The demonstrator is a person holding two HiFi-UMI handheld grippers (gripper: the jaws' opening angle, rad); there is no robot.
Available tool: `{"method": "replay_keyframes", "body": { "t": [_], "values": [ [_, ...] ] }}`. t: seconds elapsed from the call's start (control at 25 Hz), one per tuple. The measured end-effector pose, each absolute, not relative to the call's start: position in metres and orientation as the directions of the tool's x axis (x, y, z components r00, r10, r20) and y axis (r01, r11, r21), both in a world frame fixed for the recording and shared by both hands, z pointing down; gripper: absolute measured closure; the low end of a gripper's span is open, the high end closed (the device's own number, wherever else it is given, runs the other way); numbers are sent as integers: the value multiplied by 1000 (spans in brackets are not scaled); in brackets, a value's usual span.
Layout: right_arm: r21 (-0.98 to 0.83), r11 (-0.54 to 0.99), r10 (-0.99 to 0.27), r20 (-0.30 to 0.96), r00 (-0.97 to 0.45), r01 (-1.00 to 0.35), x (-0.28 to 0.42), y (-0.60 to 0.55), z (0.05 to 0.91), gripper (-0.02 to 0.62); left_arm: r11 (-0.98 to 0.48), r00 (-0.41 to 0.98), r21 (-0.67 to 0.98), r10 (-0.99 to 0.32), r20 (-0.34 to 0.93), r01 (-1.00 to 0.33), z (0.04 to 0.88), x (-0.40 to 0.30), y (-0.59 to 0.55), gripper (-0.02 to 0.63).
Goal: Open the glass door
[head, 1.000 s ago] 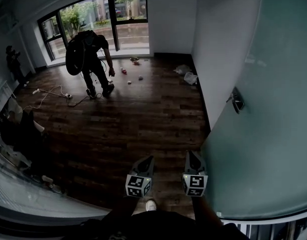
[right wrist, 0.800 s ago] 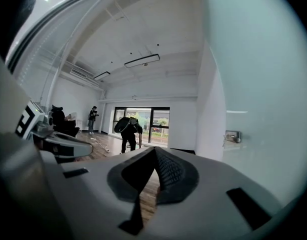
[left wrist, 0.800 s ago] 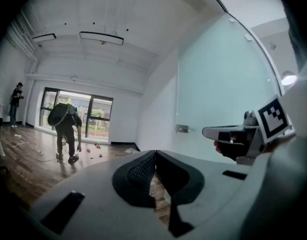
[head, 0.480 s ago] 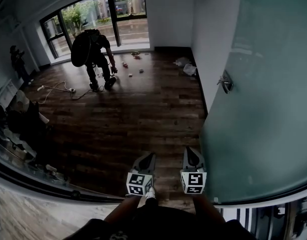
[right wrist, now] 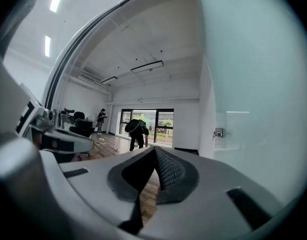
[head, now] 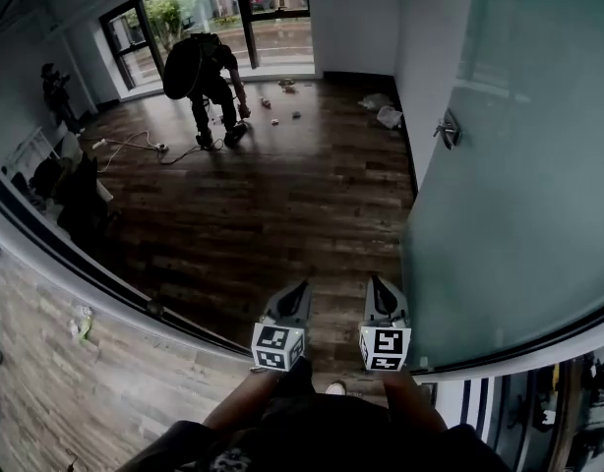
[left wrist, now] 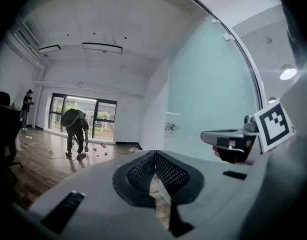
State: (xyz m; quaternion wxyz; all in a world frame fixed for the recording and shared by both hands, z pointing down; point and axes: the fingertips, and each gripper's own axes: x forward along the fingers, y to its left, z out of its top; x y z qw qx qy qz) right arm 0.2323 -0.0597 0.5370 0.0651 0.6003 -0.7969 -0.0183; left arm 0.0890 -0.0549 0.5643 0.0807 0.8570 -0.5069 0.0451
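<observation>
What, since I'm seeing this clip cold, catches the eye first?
A frosted glass door fills the right side, metal handle near its left edge. Far across the dark wood floor, a person bends over by the windows. At bottom centre, the left gripper and right gripper point ahead, shut and empty.

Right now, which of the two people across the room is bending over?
The dark-clothed person before the big window, stooped toward the wooden floor; the other person stands upright at far left.

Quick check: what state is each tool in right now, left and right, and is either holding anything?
Left tool: closed, holding nothing.
Right tool: closed, holding nothing.
</observation>
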Motion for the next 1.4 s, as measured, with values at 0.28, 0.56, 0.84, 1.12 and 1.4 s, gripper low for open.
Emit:
{"method": "replay_keyframes", "body": {
  "t": [0.28,0.56,0.84,1.12,1.4],
  "values": [
    [107,284,-958,69,-278,-953,234,-24,528,578,-481,487,77,-857,168,-873,551,95,-11,600],
    [133,276,-961,55,-271,-952,209,6,520,578,-501,508,87,-845,165,-861,549,75,12,600],
    [126,260,-966,46,-256,-957,180,41,512,578,-502,508,81,-845,169,-861,540,43,42,600],
    [130,240,-971,36,-237,-962,152,77,518,578,-505,512,85,-846,146,-859,548,14,74,600],
    [119,269,-962,-7,-271,-956,143,104,507,578,-519,525,82,-841,134,-851,539,15,97,600]
  ]
}}
